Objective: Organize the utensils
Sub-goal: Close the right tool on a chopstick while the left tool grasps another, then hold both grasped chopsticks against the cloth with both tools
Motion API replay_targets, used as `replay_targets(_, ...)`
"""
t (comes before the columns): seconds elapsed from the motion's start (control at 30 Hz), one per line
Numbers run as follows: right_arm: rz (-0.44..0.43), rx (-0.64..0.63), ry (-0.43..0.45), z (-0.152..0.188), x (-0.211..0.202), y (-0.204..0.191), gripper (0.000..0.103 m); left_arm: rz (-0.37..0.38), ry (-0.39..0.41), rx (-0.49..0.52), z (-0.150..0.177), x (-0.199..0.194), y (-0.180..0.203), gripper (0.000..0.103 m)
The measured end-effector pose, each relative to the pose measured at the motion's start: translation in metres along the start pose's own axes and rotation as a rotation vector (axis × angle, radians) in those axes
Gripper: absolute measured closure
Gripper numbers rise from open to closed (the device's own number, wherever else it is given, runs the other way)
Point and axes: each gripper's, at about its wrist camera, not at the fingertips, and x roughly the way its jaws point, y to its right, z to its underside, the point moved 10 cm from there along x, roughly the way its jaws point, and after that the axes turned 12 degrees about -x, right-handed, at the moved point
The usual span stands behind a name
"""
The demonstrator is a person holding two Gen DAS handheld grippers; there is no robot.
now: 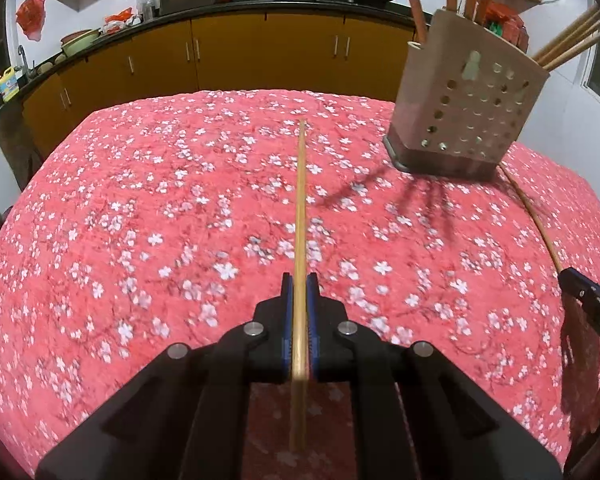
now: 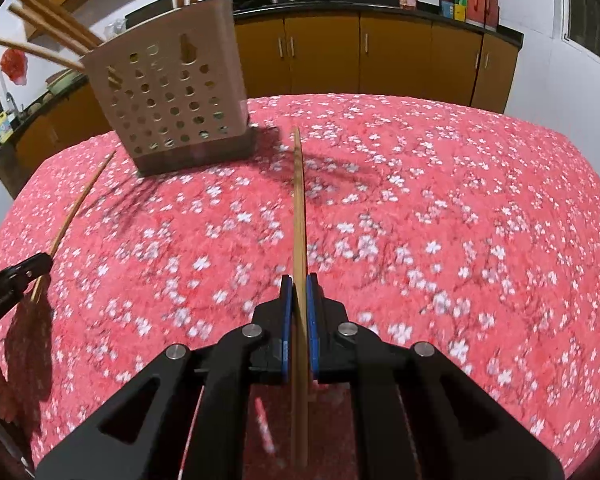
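Between the blue pads of your left gripper [image 1: 299, 280] you are clamping a chopstick [image 1: 300, 216], its long end running straight ahead of the jaws and hovering over the floral tablecloth [image 1: 140, 220]; gripping it lengthwise like this is keeping the tip leading, which should suit sliding it down into a slot. Ahead and to the right of those jaws, the perforated utensil holder [image 1: 464, 112] is standing with several wooden utensils [image 1: 568, 44] already leaning out of its top. Your right gripper [image 2: 299, 280] is pinching a second chopstick [image 2: 299, 208] the same way, pointing ahead of its jaws, with the holder lying ahead and to their left. So the holder is sitting between the two lines of reach, near both tips but touching neither. Each gripper is showing at the edge of the other's view, its stick angled toward the holder. Both sticks are looking ready for insertion; you are likely needing to tilt each tip downward over the open rim first.
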Motion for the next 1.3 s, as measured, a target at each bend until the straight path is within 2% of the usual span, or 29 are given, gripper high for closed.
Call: replay_targets(1.3, 0.007, 0.003, -0.002, -0.0016, 0.0063, 0.0059, 0.094, 0.017, -0.005, -0.021, -0.0024, 0.0018, -0.0012, 0.092)
